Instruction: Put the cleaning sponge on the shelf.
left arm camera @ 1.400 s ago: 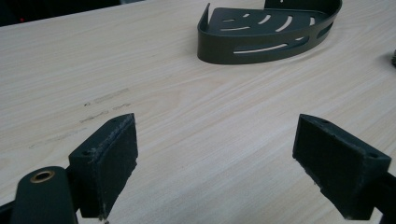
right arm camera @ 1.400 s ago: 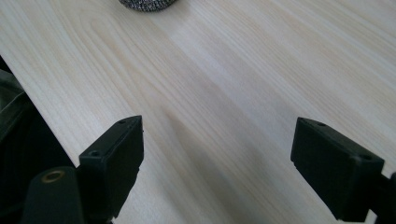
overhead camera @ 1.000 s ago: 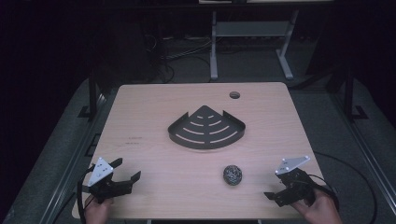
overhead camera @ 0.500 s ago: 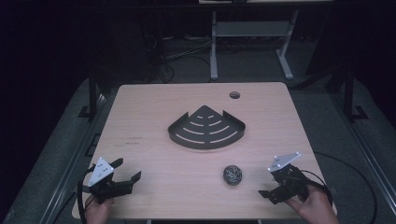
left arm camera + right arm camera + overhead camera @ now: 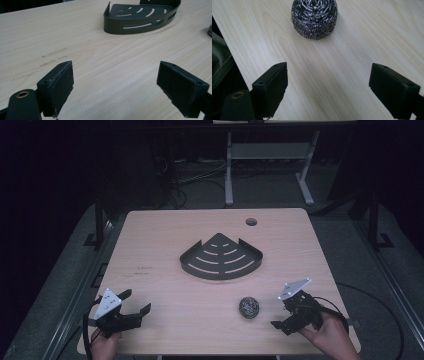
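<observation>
The table [image 5: 165, 235] was pale, matt wood-grain laminate. The corner shelf [image 5: 221, 257] looked matt dark metal, the scourer [image 5: 314, 17] shiny coiled steel wire; jaw pads [image 5: 61, 86] looked rough, fuzzy.

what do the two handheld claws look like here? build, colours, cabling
Both are matte black. Left claw and right claw each carry a light grey three-cornered plate on top and trail a black cable. The left gripper view shows flat rectangular jaw pads with a rough, fuzzy face, plus a brass-coloured eyelet on the near arm. Bare hands grip both; no sleeves visible.
</observation>
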Available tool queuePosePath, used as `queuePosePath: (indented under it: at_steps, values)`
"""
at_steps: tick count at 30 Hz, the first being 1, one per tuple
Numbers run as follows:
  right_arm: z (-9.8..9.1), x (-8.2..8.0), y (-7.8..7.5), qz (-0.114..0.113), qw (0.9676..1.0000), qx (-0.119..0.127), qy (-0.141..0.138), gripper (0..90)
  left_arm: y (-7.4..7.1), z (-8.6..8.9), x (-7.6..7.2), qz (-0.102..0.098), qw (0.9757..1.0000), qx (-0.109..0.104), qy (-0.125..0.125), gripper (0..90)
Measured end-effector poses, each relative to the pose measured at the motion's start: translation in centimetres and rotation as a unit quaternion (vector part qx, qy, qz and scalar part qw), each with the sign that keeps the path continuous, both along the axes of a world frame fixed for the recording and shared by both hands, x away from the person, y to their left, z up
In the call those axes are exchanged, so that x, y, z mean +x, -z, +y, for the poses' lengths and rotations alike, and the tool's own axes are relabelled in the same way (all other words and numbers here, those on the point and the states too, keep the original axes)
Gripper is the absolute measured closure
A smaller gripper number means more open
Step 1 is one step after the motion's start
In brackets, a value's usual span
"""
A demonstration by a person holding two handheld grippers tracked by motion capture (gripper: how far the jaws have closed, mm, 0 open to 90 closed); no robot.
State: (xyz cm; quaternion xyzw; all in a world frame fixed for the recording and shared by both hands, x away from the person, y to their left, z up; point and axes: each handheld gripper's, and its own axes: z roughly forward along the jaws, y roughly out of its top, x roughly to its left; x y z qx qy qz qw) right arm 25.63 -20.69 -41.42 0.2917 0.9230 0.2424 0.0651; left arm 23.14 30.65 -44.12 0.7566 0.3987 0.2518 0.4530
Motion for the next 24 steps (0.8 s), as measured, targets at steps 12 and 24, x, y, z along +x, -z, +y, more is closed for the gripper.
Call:
queuePosePath:
  at_steps: [12,24]
  values:
    - [1.4,0.9,-0.2,-0.001,0.9999,-0.005,-0.01,14.9,-0.1,0.0,0.0,-0.003,1.0,-0.003,-0.002,13.3]
    - [3.2,2.0,-0.1,0.008,0.9995,-0.015,-0.029,14.9,-0.1,0.0,0.1,-0.002,1.0,-0.003,-0.001,13.3]
